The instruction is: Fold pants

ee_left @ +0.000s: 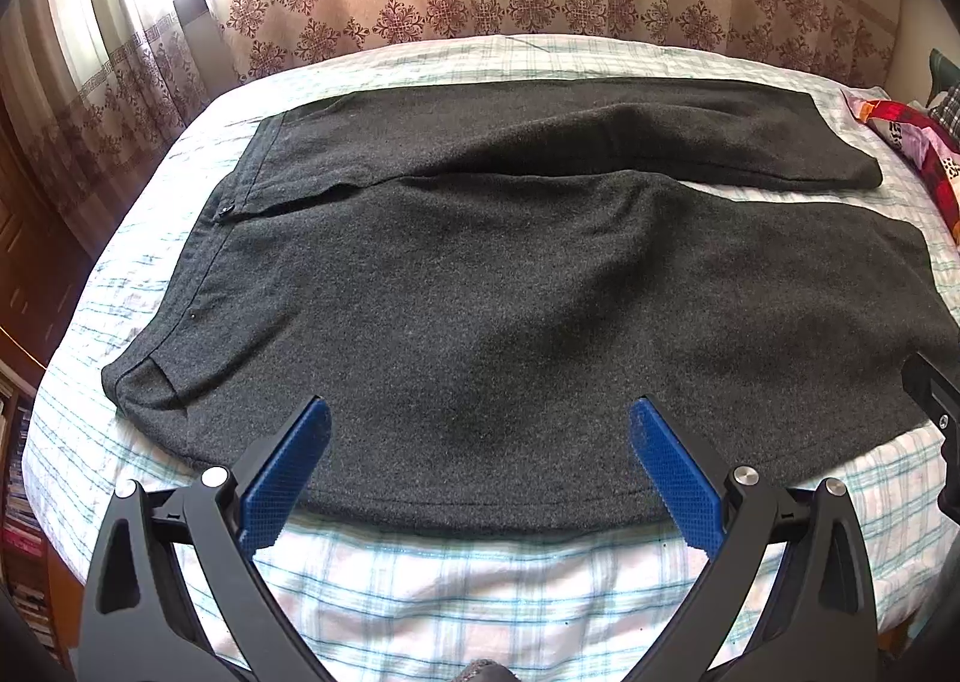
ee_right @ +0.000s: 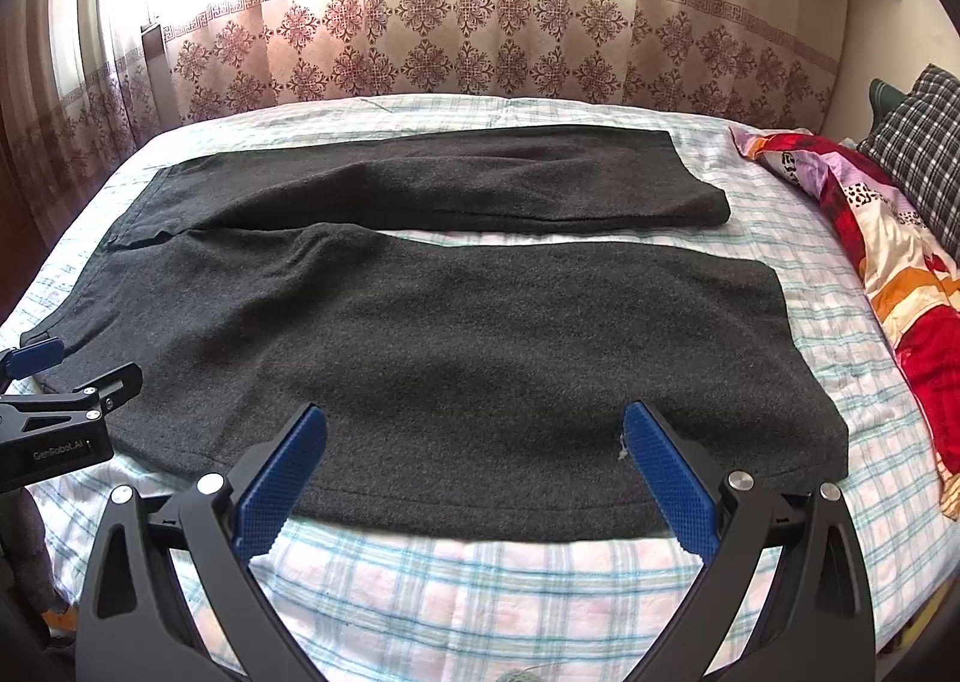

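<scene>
Your left gripper and right gripper both have jaws spread wide, holding nothing. The pants lie flat on the bed, legs apart.

a bed with a checked sheet holds dark pants in the middle, a bright blanket at 3 o'clock.

One pair of dark pants, two tongs, one checked bedsheet, one patterned curtain, one colourful quilt, one checked pillow
</scene>
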Tool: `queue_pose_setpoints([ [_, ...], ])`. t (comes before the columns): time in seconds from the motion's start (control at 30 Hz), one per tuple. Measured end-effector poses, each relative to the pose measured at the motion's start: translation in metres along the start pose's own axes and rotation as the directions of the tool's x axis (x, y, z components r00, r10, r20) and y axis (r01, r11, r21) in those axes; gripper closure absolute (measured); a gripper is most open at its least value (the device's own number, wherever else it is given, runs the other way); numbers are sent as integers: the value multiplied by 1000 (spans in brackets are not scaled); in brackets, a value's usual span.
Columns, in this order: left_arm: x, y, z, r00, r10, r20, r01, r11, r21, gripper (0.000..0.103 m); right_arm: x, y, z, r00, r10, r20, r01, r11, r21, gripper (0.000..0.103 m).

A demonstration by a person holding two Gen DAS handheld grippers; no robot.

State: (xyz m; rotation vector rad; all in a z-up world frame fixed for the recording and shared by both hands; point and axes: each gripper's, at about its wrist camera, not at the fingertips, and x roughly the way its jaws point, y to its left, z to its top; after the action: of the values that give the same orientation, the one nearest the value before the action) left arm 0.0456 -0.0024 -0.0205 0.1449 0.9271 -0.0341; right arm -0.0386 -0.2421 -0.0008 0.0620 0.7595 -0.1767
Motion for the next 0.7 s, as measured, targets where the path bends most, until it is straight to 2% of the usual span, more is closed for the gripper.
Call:
queue_pose_setpoints([
  [0.27,21,1,12,999,5,-35,-6,1000,-18,2,30,-7,7,998,9,-55,-7,999,37,5],
  [0.7,60,-6,2,993,7,-118,-7,1000,0,2,70,1,-5,986,-6,-168,5,1000,-10,5],
])
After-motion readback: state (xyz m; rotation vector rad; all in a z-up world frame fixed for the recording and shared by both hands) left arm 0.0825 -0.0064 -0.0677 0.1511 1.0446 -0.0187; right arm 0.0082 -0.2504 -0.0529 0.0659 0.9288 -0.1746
